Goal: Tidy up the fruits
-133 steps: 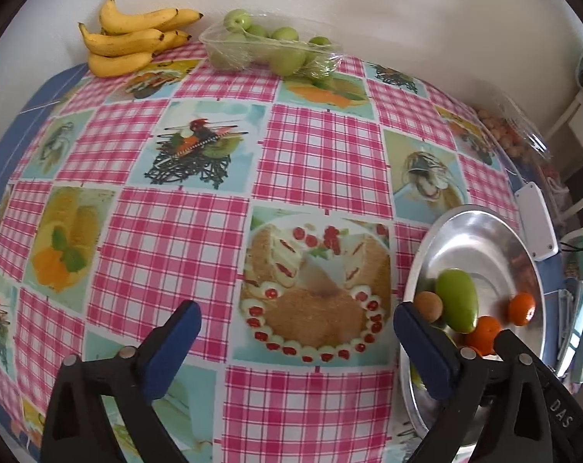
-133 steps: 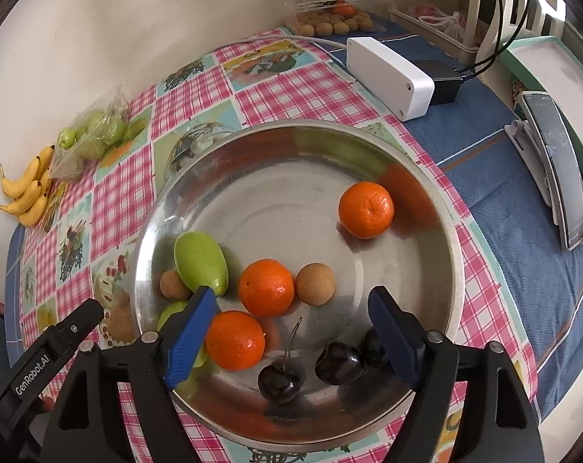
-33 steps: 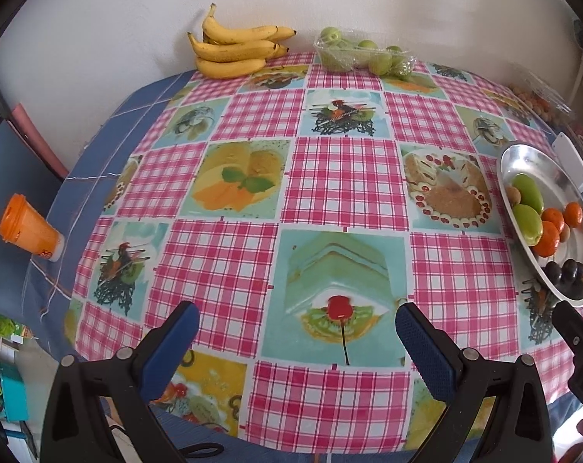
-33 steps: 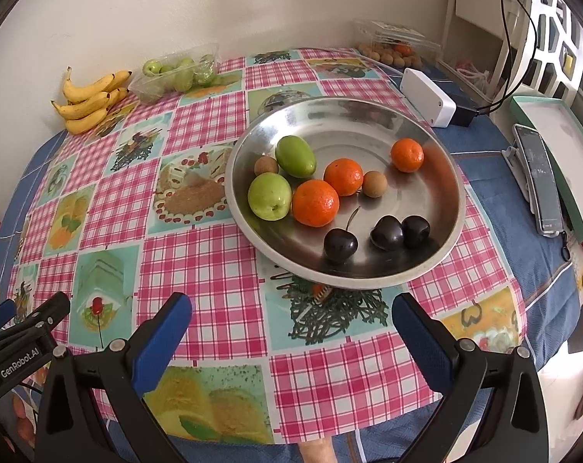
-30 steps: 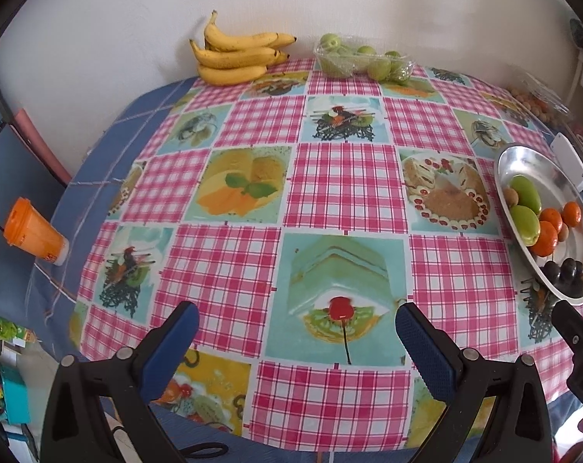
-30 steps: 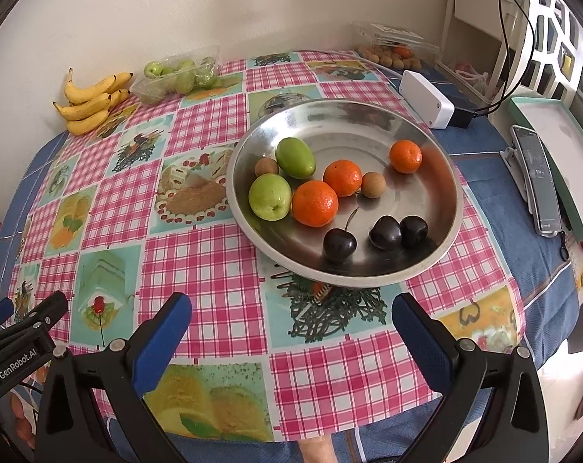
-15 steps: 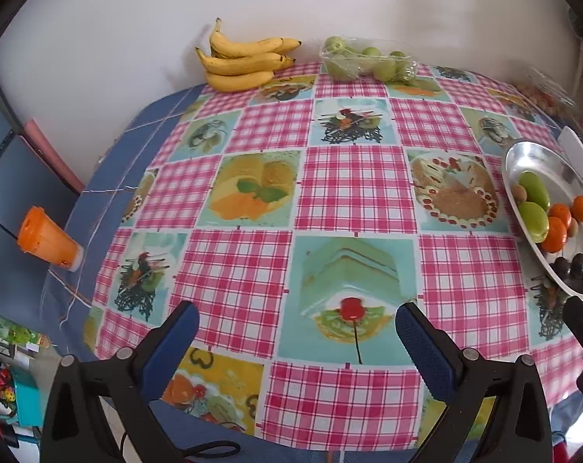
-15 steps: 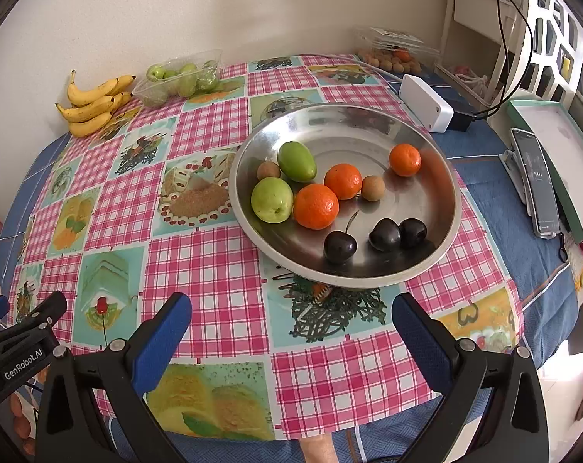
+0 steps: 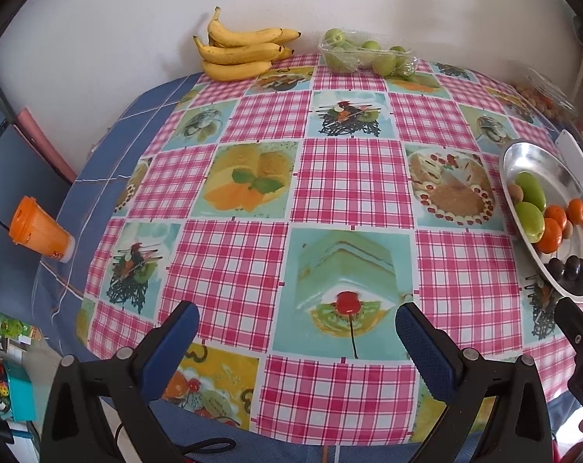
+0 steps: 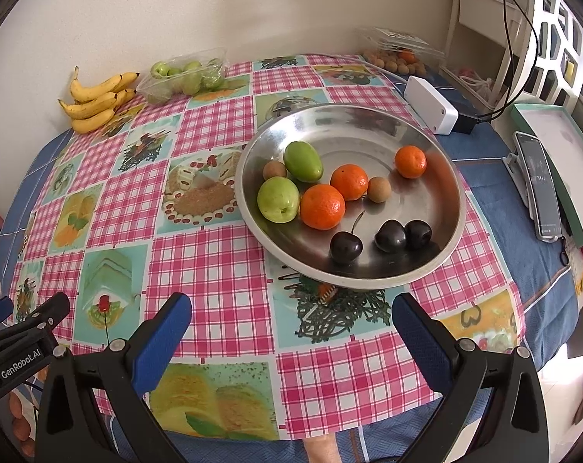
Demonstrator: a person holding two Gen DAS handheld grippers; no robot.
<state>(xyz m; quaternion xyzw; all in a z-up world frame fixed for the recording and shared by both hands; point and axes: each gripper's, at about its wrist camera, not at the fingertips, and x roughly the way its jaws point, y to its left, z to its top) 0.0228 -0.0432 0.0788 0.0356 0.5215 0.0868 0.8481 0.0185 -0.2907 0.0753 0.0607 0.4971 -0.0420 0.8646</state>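
Note:
A steel bowl [image 10: 438, 154] on the checked tablecloth holds two green fruits [image 10: 277, 198], three oranges [image 10: 322, 206], two small brown fruits [image 10: 379, 189] and three dark cherries [image 10: 389, 236]. It also shows at the right of the left wrist view [image 9: 538, 162]. My right gripper [image 10: 291, 320] is open and empty, over the table's near edge, well short of the bowl. My left gripper [image 9: 297, 326] is open and empty over the near edge, left of the bowl.
Bananas [image 9: 241, 52] and a clear tray of green fruits [image 9: 366, 56] lie by the far wall. A white box [image 10: 430, 110], a phone [image 10: 538, 185] and a green-edged box [image 10: 561, 142] sit right of the bowl. An orange cup [image 9: 40, 231] lies at the left.
Both grippers have pulled back from the bowl toward the table's near edge and stayed open. The fruits in the bowl have not moved.

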